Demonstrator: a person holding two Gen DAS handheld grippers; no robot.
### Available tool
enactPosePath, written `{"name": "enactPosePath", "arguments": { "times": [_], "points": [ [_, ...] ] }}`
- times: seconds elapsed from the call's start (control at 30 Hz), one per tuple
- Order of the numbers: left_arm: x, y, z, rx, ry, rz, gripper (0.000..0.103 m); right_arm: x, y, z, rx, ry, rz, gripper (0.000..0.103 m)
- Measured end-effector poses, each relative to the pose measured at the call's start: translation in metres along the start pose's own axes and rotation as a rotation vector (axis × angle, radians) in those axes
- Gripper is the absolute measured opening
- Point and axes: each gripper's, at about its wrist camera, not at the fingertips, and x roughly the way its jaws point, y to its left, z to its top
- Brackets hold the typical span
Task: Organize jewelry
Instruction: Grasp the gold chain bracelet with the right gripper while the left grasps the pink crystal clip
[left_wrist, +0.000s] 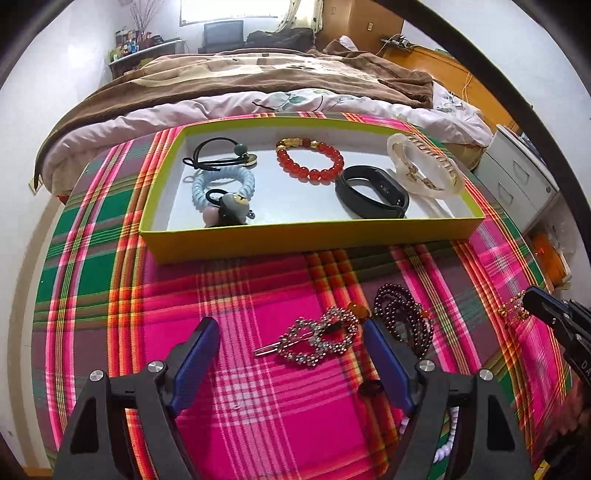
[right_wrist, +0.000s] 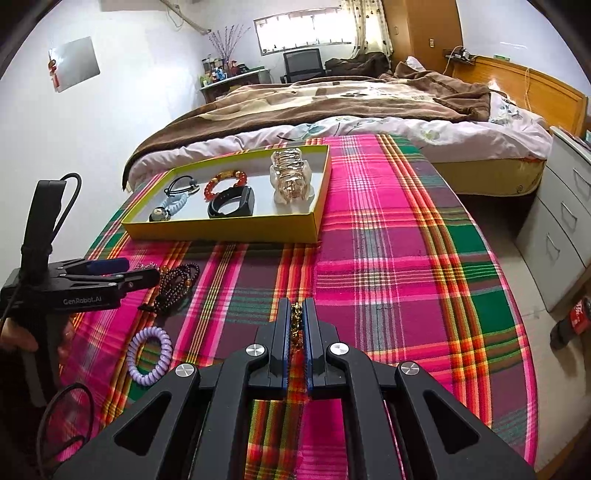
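A yellow box (left_wrist: 314, 240) on the plaid cloth holds hair ties (left_wrist: 218, 173), a red bead bracelet (left_wrist: 310, 158), a black wristband (left_wrist: 369, 192) and a clear bangle with a gold chain (left_wrist: 424, 166). My left gripper (left_wrist: 291, 343) stands open over a rhinestone hair clip (left_wrist: 317, 338), which lies between its blue fingers without touching them. A dark bead necklace (left_wrist: 402, 314) lies just right of it. My right gripper (right_wrist: 296, 314) is shut on a gold chain (right_wrist: 295, 325). In the right wrist view the left gripper (right_wrist: 122, 273) is at the left, near the dark beads (right_wrist: 177, 284).
A purple coil hair tie (right_wrist: 149, 354) lies on the cloth (right_wrist: 388, 277) at the near left. White beads (left_wrist: 443, 446) peek out under my left gripper's right finger. A bed (right_wrist: 351, 107) stands behind the table and white drawers (right_wrist: 565, 221) at the right.
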Motion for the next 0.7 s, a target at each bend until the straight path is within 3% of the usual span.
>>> {"name": "enactPosePath", "arguments": {
  "times": [0.07, 0.23, 0.4, 0.53, 0.7],
  "points": [
    [0.000, -0.002, 0.000, 0.002, -0.002, -0.010, 0.078, -0.001, -0.001, 0.001, 0.004, -0.004, 0.005, 0.006],
    [-0.002, -0.004, 0.001, 0.022, 0.002, 0.005, 0.046, -0.002, -0.001, 0.002, 0.004, -0.009, 0.011, 0.006],
    [-0.004, -0.006, 0.000, 0.032, 0.007, 0.000, 0.037, -0.003, -0.001, 0.002, 0.009, -0.013, 0.014, 0.006],
    [-0.010, -0.005, 0.000, 0.022, -0.007, -0.009, 0.022, -0.005, 0.000, 0.004, 0.009, -0.021, 0.014, 0.006],
    [-0.017, -0.002, 0.000, 0.001, -0.024, -0.015, 0.015, -0.007, 0.001, 0.005, 0.007, -0.027, 0.017, 0.006]
  ]
}}
